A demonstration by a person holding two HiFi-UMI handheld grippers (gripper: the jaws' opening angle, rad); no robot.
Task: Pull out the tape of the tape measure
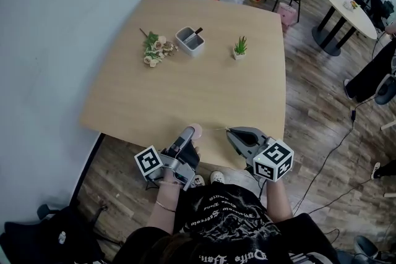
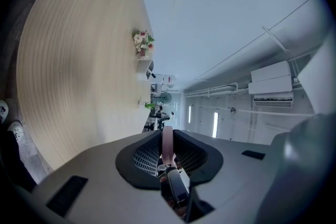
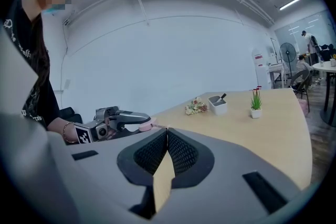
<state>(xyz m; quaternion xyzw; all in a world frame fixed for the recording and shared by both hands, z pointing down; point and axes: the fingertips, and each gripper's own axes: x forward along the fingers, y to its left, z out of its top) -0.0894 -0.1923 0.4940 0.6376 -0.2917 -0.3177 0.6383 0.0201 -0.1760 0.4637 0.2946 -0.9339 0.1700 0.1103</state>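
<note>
A small pink tape measure (image 1: pixel 195 130) hangs just above the near edge of the wooden table (image 1: pixel 185 89), with my left gripper (image 1: pixel 190 133) shut on it. In the left gripper view its pink case (image 2: pixel 167 145) stands edge-on between the jaws. A thin pale tape (image 1: pixel 213 128) runs rightwards from the case. My right gripper (image 1: pixel 229 131) is shut on the end of that tape. The right gripper view shows the yellowish tape (image 3: pixel 164 181) pinched between the closed jaws, and the left gripper (image 3: pixel 122 119) with the pink case (image 3: pixel 147 124) beyond.
Further back on the table lie a bunch of artificial flowers (image 1: pixel 156 49), a white pen holder (image 1: pixel 190 40) and a small potted plant (image 1: pixel 240 47). A round table (image 1: pixel 349 3), chairs and floor cables are off to the right.
</note>
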